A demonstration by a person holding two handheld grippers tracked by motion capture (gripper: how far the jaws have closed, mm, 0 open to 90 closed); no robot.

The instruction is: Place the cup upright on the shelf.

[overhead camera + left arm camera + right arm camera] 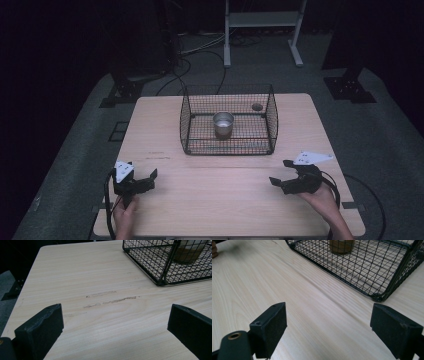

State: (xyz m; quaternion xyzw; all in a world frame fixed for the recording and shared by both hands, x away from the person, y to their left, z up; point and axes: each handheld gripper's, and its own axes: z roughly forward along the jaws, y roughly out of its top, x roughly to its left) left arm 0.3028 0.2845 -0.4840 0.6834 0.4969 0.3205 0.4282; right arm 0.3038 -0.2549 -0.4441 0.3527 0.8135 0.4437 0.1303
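Two black hand-held grippers, left point(146, 179) and right point(281, 173), rest low in frame on the pale wooden surface point(220, 195), jaws wide and empty, angled toward the black wire basket point(186, 125) at centre; its small metal cup point(223, 124) shows partly cropped in both gripper views.

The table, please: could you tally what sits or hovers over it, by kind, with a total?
Wire basket: 1
Metal cup, standing inside the basket: 1
Handheld claws, left claw and right claw, both open and holding nothing: 2
Total: 4
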